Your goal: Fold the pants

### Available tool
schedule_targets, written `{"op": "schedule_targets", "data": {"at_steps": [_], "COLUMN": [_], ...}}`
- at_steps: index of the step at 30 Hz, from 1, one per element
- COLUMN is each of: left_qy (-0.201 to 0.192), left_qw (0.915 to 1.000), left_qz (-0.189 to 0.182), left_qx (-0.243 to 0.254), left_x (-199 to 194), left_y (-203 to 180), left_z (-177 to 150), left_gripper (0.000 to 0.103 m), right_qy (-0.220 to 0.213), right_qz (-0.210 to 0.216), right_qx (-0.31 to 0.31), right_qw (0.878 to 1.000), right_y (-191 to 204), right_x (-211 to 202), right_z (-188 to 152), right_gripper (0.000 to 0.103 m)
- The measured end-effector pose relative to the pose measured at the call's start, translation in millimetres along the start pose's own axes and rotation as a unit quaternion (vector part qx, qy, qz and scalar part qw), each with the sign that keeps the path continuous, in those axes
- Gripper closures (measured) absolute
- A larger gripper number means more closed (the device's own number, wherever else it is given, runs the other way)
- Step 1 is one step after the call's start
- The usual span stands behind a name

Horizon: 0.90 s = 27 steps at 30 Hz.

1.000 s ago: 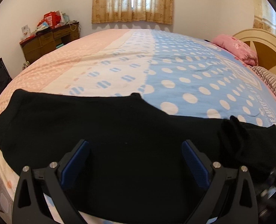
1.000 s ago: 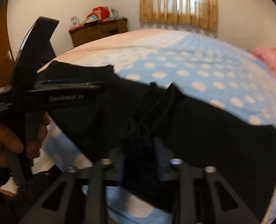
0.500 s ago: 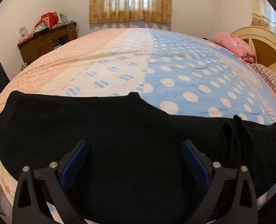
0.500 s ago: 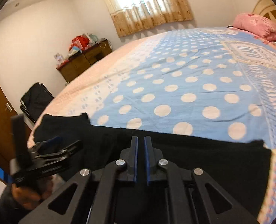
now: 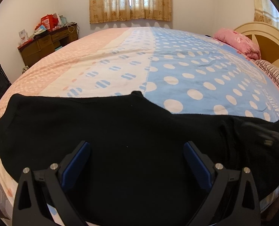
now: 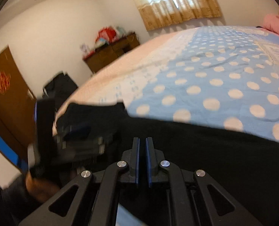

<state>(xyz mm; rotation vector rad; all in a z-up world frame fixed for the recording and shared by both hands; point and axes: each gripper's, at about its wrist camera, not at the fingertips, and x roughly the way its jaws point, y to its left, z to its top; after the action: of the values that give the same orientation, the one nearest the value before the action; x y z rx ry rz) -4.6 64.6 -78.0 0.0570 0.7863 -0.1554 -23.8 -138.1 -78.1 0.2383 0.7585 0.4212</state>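
Black pants (image 5: 120, 131) lie spread along the near edge of the bed, waist end at the left, a bunched fold at the right (image 5: 233, 131). My left gripper (image 5: 136, 150) is open and empty, hovering over the middle of the pants. My right gripper (image 6: 142, 141) is shut with nothing between its pads, just above the pants (image 6: 214, 150). The left gripper also shows blurred at the left of the right wrist view (image 6: 79, 130). The right gripper shows blurred at the right edge of the left wrist view (image 5: 269, 141).
The bed (image 5: 177, 66) has a pink, white and blue dotted cover. A pink pillow (image 5: 237, 41) and cream headboard (image 5: 267, 37) are at the far right. A wooden dresser (image 5: 47, 45) stands by the far wall. A black chair (image 6: 60, 86) and brown door (image 6: 5, 98) are at left.
My right gripper let go of the bunched pants fabric and swung left, shut and empty. The pants settled flat on the bed. My left gripper stayed open over them.
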Motion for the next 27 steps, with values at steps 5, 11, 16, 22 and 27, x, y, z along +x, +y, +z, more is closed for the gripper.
{"op": "schedule_targets", "data": {"at_steps": [5, 11, 16, 22, 27], "left_qy": [0.001, 0.007, -0.008, -0.054, -0.064], "left_qw": [1.0000, 1.0000, 0.9998, 0.9910, 0.9585], "left_qz": [0.002, 0.005, 0.017, 0.102, 0.163], "left_qx": [-0.001, -0.001, -0.008, -0.069, -0.225], "left_x": [4, 5, -4, -24, -37], "left_y": [-1, -1, 12, 75, 162], "left_z": [2, 1, 3, 6, -6], "left_gripper": [0.002, 0.002, 0.002, 0.002, 0.004], "right_qy": [0.055, 0.038, -0.035, -0.044, -0.020], "right_qz": [0.014, 0.018, 0.016, 0.012, 0.020], "right_qx": [0.035, 0.048, 0.041, 0.016, 0.007], "right_qw": [0.998, 0.998, 0.998, 0.999, 1.000], "right_y": [-2, 0, 16, 38, 43], "right_x": [14, 4, -23, -24, -15], "right_z": [-47, -37, -13, -14, -14], "right_gripper": [0.096, 0.096, 0.096, 0.096, 0.096]}}
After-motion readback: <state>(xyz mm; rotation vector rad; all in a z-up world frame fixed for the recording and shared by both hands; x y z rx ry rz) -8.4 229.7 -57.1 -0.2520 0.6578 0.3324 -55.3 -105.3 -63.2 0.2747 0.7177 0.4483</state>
